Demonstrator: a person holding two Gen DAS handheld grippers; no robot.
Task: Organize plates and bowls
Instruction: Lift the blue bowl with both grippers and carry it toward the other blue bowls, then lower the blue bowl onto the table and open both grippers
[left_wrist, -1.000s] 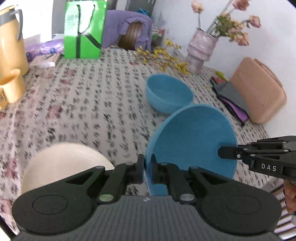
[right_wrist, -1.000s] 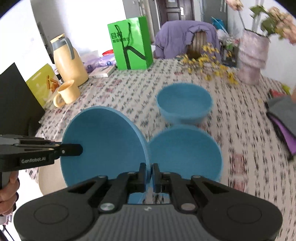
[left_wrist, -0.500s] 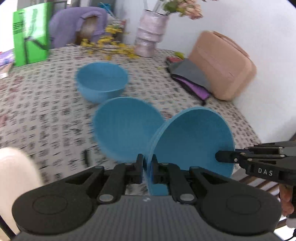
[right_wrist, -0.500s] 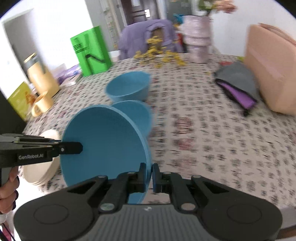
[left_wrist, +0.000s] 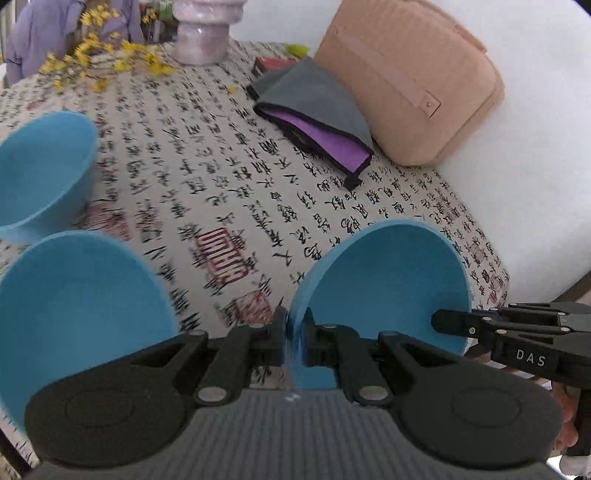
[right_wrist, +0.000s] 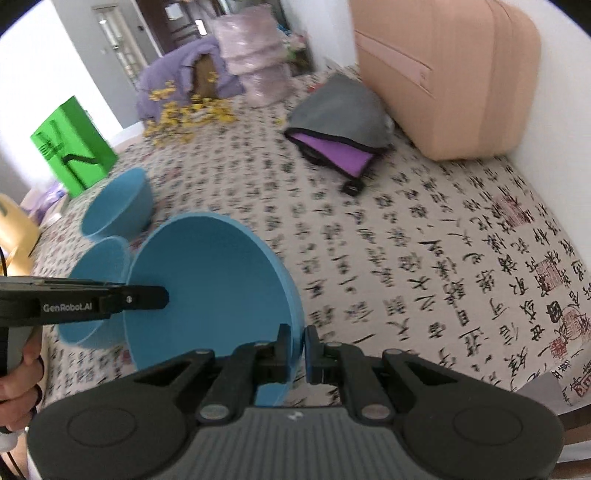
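Holding one blue bowl (left_wrist: 388, 280) between them, both grippers pinch its rim on opposite sides: left gripper (left_wrist: 294, 339) clamped narrow on the near-left edge, right gripper (right_wrist: 298, 349) clamped narrow on the near-right edge. Bowl is tilted, hanging above the patterned tablecloth (left_wrist: 236, 192) near the table's right corner. Two more blue bowls (right_wrist: 118, 206) sit to its left, one just behind the other. Tan bag (left_wrist: 410, 81) and grey-purple pouch (left_wrist: 314, 110) lie farther back, well apart
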